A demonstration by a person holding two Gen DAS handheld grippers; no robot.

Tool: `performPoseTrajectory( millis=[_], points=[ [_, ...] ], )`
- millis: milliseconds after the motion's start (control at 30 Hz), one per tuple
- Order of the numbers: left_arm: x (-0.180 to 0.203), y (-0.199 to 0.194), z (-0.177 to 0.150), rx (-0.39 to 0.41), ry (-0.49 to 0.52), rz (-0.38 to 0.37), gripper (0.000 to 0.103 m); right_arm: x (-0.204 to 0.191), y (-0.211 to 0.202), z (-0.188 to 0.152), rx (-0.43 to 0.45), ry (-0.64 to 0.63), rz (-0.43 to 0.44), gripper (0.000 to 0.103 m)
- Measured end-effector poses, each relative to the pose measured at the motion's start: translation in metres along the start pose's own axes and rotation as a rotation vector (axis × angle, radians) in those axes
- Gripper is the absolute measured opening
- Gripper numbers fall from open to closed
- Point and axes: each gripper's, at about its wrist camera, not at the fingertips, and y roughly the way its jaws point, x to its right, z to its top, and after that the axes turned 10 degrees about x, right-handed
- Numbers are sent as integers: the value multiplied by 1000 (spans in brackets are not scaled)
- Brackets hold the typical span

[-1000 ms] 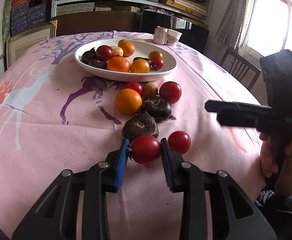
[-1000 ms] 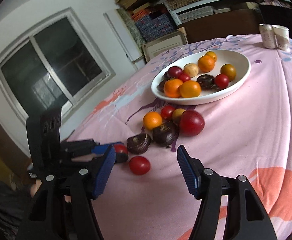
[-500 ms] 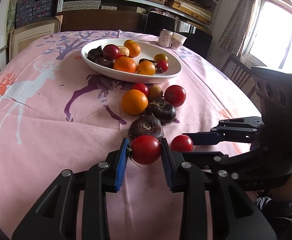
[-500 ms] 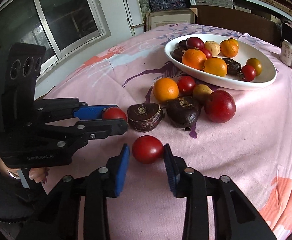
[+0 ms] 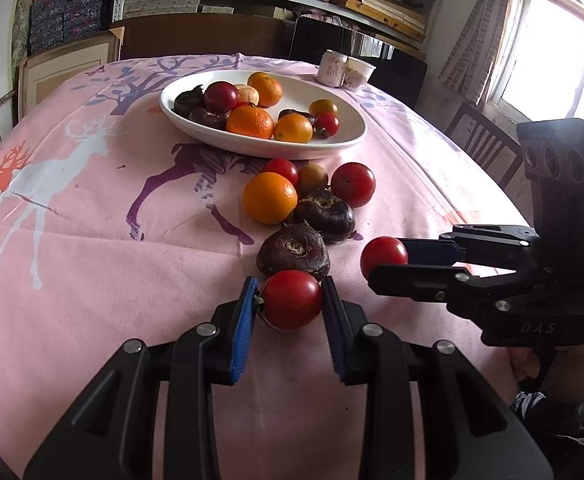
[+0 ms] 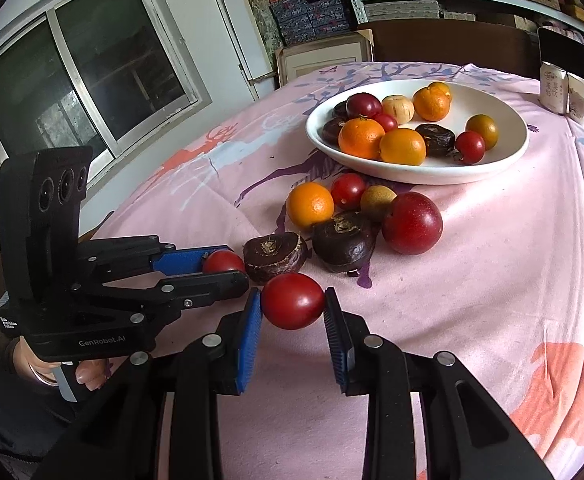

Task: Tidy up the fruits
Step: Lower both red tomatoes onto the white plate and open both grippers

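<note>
My left gripper point(image 5: 289, 300) is shut on a red tomato point(image 5: 292, 299) just above the pink tablecloth. My right gripper point(image 6: 293, 302) is shut on a second red tomato point(image 6: 293, 301); it also shows in the left wrist view point(image 5: 384, 257). The left gripper shows in the right wrist view point(image 6: 221, 270) with its tomato point(image 6: 223, 262). Loose fruit lies beyond: two dark water chestnuts point(image 5: 294, 254) point(image 5: 324, 214), an orange point(image 5: 269, 198), a large red fruit point(image 5: 352, 184). A white oval plate point(image 5: 344, 142) holds several fruits.
Two paper cups point(image 5: 346, 70) stand behind the plate. A wooden chair point(image 5: 486, 148) stands at the table's right side. Shelves and boxes line the back wall. A window point(image 6: 71, 88) is to the left in the right wrist view.
My right gripper came in around the second tomato and closed on it. My left gripper keeps its tomato and has hardly moved.
</note>
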Motion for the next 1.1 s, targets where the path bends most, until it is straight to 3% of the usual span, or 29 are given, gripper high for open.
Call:
performPoseTrajectory(
  millis=[233, 367, 600, 833, 867, 1000, 1100],
  points=[
    [-1, 0, 2, 3, -9, 0, 32, 5, -4, 3, 19, 29, 10, 31],
    [0, -4, 14, 45, 9, 1, 32, 11, -11, 11, 52, 55, 17, 31],
    [-8, 14, 83, 100, 22, 8, 32, 44, -20, 70, 164, 104, -77, 31],
    [-23, 87, 148, 43, -5, 35, 33, 88, 21, 131, 169, 185, -154, 32],
    [-23, 98, 152, 33, -6, 42, 35, 95, 28, 135, 169, 201, -157, 33],
    [-33, 110, 155, 45, -42, 63, 64, 116, 39, 132, 188, 267, -151, 46],
    [-41, 101, 148, 65, -49, 76, 69, 116, 33, 118, 219, 261, -158, 46]
  ],
)
